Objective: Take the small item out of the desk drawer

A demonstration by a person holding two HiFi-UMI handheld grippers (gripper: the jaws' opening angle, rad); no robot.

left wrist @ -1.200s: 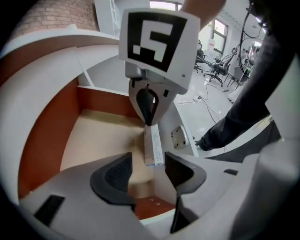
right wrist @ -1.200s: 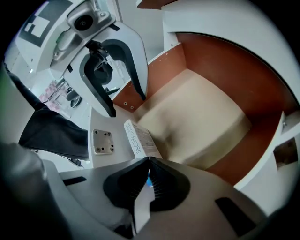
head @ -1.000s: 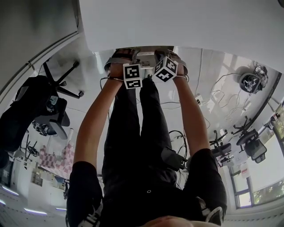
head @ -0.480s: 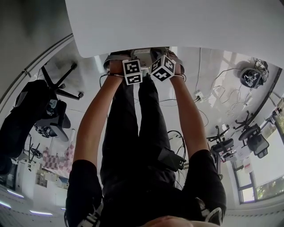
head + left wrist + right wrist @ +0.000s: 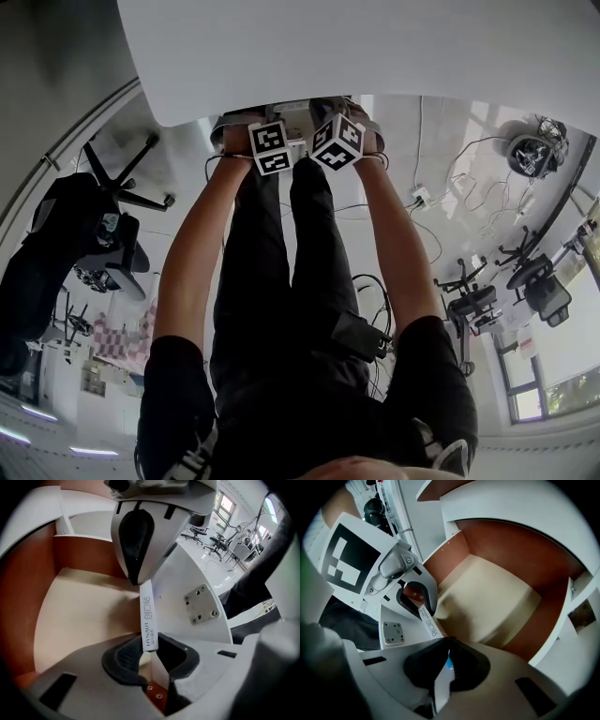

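The small item is a thin white printed strip point(image 5: 149, 616). It spans from my right gripper point(image 5: 446, 646), which is shut on its far part, to my left gripper point(image 5: 149, 641). The left jaws are closing, and their tips touch the strip's two sides. In the right gripper view the strip point(image 5: 430, 626) leaves the left gripper's dark pads point(image 5: 410, 603). Both grippers hang over the open drawer, which has brown walls point(image 5: 525, 564) and a cream floor point(image 5: 79, 616). In the head view only the two marker cubes point(image 5: 269, 147) point(image 5: 337, 142) show, at the white desk's edge point(image 5: 375, 47).
The person's legs point(image 5: 281, 281) are right below the drawer. A black office chair point(image 5: 103, 225) stands on the floor at the left. Cables and a power strip point(image 5: 422, 199) lie at the right, with more chairs point(image 5: 469, 305) beyond.
Both marker cubes have crept a little left and up along the desk edge, and the left cube has tilted. The desk top fills more of the head view.
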